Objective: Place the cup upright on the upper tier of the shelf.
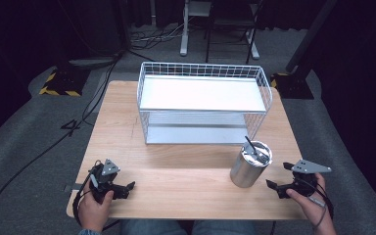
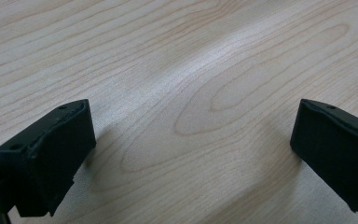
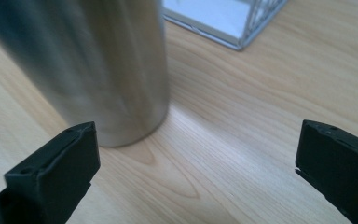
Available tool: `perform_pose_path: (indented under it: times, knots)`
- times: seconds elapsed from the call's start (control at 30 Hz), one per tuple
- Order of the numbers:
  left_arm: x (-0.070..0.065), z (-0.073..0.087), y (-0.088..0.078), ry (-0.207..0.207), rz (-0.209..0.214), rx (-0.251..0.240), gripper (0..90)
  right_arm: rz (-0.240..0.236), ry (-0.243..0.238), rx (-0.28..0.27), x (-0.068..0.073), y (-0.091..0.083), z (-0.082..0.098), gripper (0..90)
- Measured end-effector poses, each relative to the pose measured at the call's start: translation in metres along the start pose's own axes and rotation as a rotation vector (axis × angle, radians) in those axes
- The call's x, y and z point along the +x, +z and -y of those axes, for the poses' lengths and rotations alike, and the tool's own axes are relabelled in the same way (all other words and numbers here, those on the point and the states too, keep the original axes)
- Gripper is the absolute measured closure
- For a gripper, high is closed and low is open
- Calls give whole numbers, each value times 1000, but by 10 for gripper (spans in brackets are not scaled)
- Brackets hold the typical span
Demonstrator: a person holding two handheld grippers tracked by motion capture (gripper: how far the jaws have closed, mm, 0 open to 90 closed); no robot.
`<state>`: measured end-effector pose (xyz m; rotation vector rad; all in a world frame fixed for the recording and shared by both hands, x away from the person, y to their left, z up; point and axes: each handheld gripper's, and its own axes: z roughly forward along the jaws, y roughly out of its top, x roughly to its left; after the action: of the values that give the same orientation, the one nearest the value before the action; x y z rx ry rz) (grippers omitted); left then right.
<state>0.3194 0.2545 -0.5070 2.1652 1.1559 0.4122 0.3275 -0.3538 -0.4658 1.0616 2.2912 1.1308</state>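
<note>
In the high view, the left hand [image 1: 94, 204] was seen resting at the near left edge of the wooden table [image 1: 186, 181], wrapped around the left gripper [image 1: 127, 188], which was laid low over the wood and pointed toward the middle of the table, its jaws spread with nothing between them. The right hand [image 1: 309, 198] was placed at the near right edge, and the right gripper [image 1: 273, 188] was aimed leftward at the metal cup [image 1: 248, 169], which stood upright just beside it on the right part of the table, in front of the wire rack [image 1: 203, 103]; a dark utensil [image 1: 252, 147] was seen leaning inside the cup. In the left gripper view, the two black jaws were held wide apart just above bare wood grain, and nothing was gripped or touched by them. In the right gripper view, the jaws were likewise held fully apart and empty; the metal cup [image 3: 102, 70] was seen close ahead, beyond the jaw at the left of that view, blurred, with no contact that could be made out, and a corner of the wire rack [image 3: 242, 23] was visible behind it on the table.
</note>
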Motion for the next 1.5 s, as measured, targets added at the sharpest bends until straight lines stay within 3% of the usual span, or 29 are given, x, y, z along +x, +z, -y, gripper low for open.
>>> perform_pose_path:
  times: [0.3,0.33,0.5,0.7,1.23,1.5]
  knots:
    - [0,0,0,-3,1,2,3,-64,-35,-57,15,-15,-14,0]
    - [0,0,0,-3,3,2,3,-88,-40,-80,19,-16,-18,0]
    - [0,0,0,-1,1,2,3,-122,-50,-130,26,-16,-25,0]
    - [0,0,0,-2,-2,0,3,-132,-56,-183,32,-9,-36,0]
    - [-2,0,1,-15,-15,-2,4,-155,-60,-186,38,26,-48,0]
    - [-2,0,1,-19,-18,-2,4,-167,-48,-230,41,37,-48,0]
